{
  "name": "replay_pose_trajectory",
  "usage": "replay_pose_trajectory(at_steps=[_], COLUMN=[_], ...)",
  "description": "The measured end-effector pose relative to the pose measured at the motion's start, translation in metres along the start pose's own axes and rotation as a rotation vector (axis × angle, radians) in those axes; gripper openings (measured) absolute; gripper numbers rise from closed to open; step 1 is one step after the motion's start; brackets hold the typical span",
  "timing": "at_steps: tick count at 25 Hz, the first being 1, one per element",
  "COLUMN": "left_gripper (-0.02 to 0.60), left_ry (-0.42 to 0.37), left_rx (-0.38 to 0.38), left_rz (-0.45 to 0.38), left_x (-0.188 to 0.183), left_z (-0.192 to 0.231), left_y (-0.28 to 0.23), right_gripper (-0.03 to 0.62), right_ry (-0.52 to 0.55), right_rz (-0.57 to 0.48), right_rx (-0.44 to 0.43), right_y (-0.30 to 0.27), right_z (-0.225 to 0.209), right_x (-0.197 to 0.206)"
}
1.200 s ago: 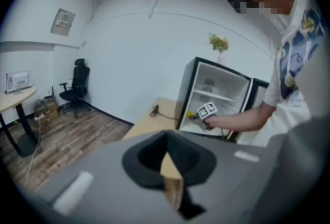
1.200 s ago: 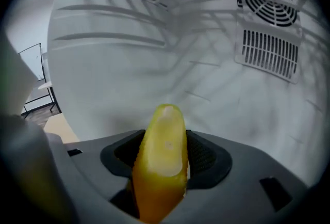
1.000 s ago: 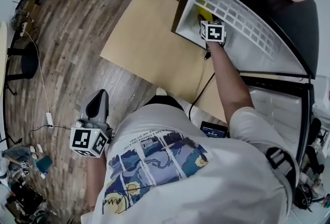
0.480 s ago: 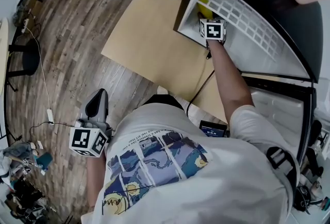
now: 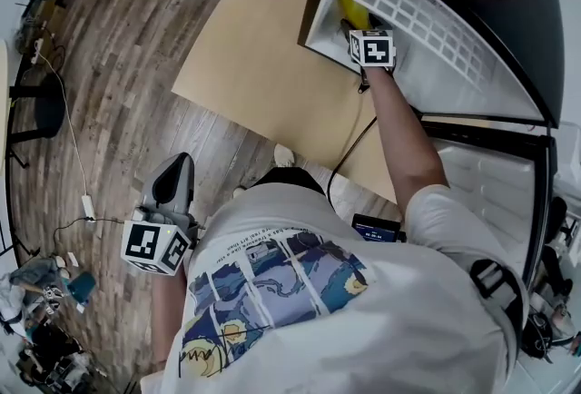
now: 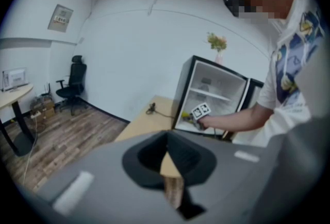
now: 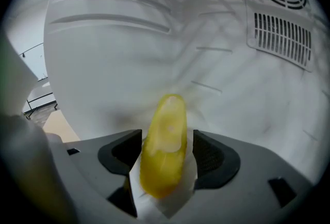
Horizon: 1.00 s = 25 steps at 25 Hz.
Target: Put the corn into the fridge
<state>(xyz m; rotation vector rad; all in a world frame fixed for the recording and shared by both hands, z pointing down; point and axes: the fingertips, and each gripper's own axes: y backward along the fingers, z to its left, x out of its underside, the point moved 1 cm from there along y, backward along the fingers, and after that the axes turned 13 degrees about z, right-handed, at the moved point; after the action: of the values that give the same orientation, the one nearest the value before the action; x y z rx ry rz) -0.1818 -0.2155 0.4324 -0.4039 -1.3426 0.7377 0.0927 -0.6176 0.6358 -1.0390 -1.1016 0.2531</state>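
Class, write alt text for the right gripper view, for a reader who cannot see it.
A yellow corn cob sits between the right gripper's dark jaws, which have just been opening and stand clear of it. Behind is the fridge's white inner wall, with vent grilles at upper right.

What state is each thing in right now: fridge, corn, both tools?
Fridge: door open.
Corn: inside the fridge, between the right tool's jaws, pads not pressing on it.
Right tool: open; its jaws have just been opening.
Left tool: shut, empty, held away from the fridge.
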Motion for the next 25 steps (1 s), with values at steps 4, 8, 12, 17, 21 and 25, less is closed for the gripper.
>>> replay_pose_trajectory(at_steps=[4,8,12,17,21,25], left_gripper=[0.011,0.011,0.011,0.011,0.011,0.011], left_ry=[-0.011,-0.034,-0.057,-0.089,-0.112,-0.125], left_rx=[0.025,0.059,0.098,0.155,0.202,0.245], left_rz=[-0.003,-0.014,-0.019,-0.024,-0.031,-0.048], left_x=[0.004,0.009,0.019,0.033,0.045,0.056], left_z=[-0.002,-0.004,-0.004,-0.002,-0.004,-0.006], left_y=[0.002,0.008,0.018,0.032,0.043,0.056], right_gripper=[0.272,0.272,0.270,0.270,0.231,0.161], right_ry=[-0.002,-0.023,-0.055,-0.094,-0.118,-0.118], right_rz=[-0.001,-0.009,-0.021,-0.023,-0.014,-0.014], right_rx=[0.009,0.025,0.046,0.070,0.091,0.118], right_y=[0.015,0.037,0.063,0.104,0.140,0.179], right_z=[0.002,0.007,0.015,0.030,0.048,0.071], right_x=[0.009,0.022,0.038,0.068,0.103,0.133])
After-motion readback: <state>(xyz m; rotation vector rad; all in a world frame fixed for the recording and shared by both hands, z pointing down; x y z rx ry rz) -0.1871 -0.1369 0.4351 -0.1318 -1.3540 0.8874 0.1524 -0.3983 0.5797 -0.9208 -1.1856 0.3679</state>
